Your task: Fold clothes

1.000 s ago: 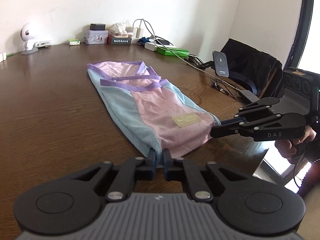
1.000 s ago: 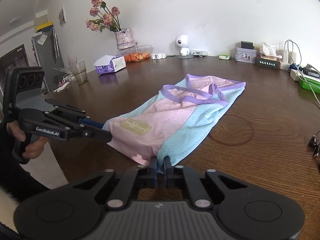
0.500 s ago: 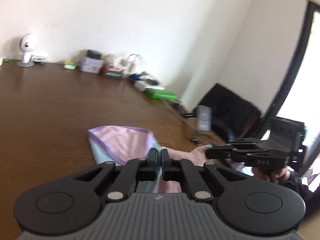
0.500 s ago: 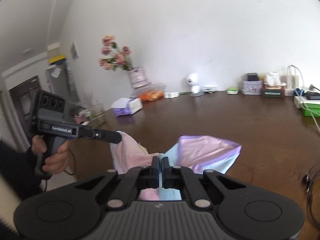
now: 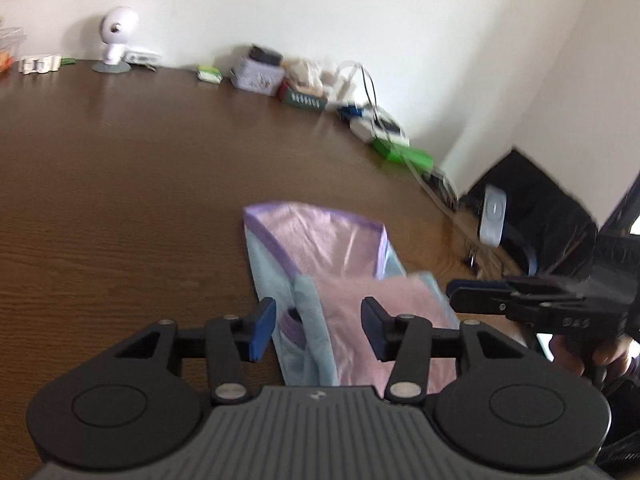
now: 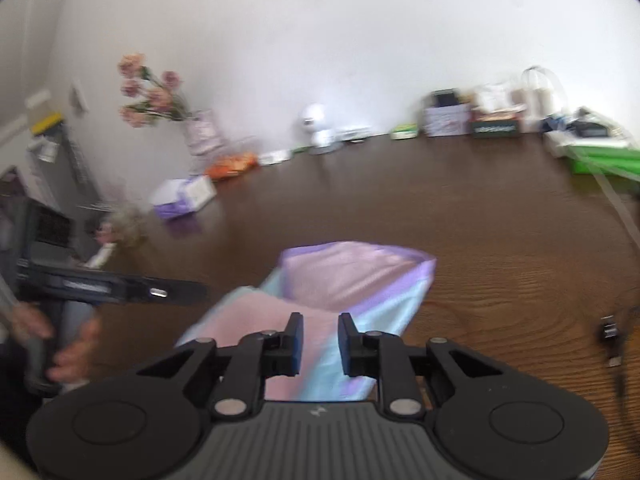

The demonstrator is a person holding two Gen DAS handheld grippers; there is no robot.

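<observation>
A dark wood-grain worktop (image 5: 120, 184) runs up to a plain white wall (image 5: 320, 8). Along its far edge stand a small white camera (image 5: 116, 34), boxes (image 5: 258, 74) and a tangle of cables (image 5: 368, 92). A vase of pink flowers (image 6: 160, 100) stands at the left corner, a black chair (image 5: 532, 196) at the right, where daylight enters.

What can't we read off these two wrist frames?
- Garment, near edge: hidden behind the left gripper body in the left view, behind the right gripper in the right view.
- Whether the fold's edges line up: motion blur, both views.
- Labels on the boxes by the wall: too small and blurred.
- Person: only a hand, cut off at the frame edge.
</observation>
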